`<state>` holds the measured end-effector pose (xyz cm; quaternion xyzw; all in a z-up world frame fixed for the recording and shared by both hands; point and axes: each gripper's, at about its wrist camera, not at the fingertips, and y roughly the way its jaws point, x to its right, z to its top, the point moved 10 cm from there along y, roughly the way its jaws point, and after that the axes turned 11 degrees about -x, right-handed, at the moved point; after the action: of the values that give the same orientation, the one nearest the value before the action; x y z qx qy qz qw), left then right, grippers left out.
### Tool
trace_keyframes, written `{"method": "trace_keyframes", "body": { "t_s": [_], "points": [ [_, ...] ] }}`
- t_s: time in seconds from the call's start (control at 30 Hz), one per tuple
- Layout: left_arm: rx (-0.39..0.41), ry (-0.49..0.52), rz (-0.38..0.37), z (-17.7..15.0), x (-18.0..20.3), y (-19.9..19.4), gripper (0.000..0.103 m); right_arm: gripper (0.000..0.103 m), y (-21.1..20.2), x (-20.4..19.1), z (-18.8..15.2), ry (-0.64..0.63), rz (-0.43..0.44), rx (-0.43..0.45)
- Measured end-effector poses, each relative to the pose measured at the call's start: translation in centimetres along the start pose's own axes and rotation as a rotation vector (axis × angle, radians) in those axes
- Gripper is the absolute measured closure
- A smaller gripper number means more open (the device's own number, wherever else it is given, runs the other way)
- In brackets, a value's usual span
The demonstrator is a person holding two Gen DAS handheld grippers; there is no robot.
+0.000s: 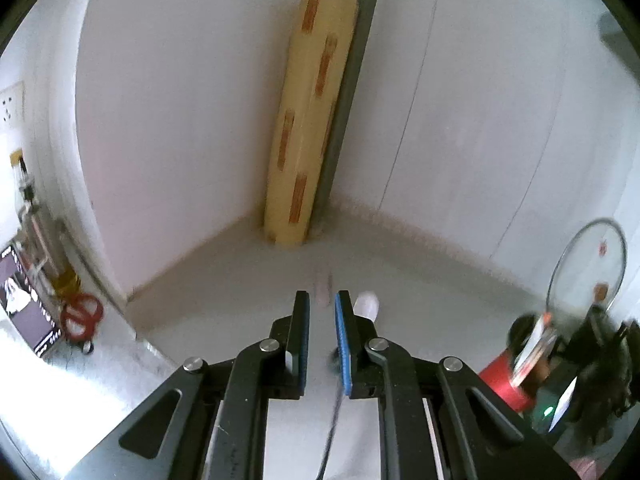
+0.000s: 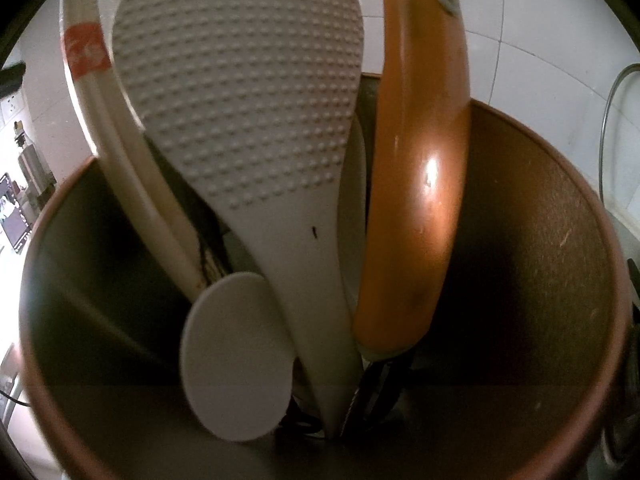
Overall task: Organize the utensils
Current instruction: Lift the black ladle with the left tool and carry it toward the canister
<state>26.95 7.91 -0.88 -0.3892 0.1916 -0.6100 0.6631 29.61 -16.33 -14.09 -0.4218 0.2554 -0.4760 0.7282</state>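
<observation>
Right wrist view sits right over my holder (image 2: 560, 240), where the rice paddle (image 2: 240, 100) and orange handle (image 2: 420, 200) stand upright, long axes rising toward me; my right jaws are out of sight, and I take them as shut. My left gripper (image 1: 322, 312) has its jaws nearly closed on nothing, pointing at the tabletop (image 1: 420, 280) corner, with the holder (image 1: 504, 384) lying low to its right.

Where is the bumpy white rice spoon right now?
In the right wrist view, the bumpy white rice spoon stands in the middle of the brown holder, handle down, just left of the orange handle.
</observation>
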Motion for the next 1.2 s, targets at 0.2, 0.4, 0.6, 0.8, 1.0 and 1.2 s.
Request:
{"method": "trace_keyframes", "body": {
  "t_s": [0.2,0.4,0.6,0.8,1.0,1.2],
  "points": [
    [-0.254,0.002,-0.046,-4.5,0.6,6.5,0.085,0.012,0.1,0.3,0.0,0.000,0.002,-0.003],
    [-0.421,-0.051,-0.073,-6.7,0.3,12.8,0.080,0.012,0.1,0.3,0.1,-0.001,0.000,-0.004],
    [-0.479,-0.011,-0.063,-6.9,1.2,15.7,0.074,0.012,-0.1,0.3,-0.1,0.002,0.001,-0.006],
    [-0.478,-0.068,-0.028,-5.1,0.2,17.6,0.074,0.012,-0.1,-0.1,0.2,0.003,-0.001,-0.007],
    [-0.523,-0.040,0.003,-4.9,0.5,20.0,0.074,0.012,-0.1,-0.3,0.5,0.000,0.000,-0.008],
    [-0.542,-0.030,-0.005,-4.6,0.8,21.3,0.074,0.012,0.0,-0.4,0.5,0.001,0.001,-0.008]
  ]
}}
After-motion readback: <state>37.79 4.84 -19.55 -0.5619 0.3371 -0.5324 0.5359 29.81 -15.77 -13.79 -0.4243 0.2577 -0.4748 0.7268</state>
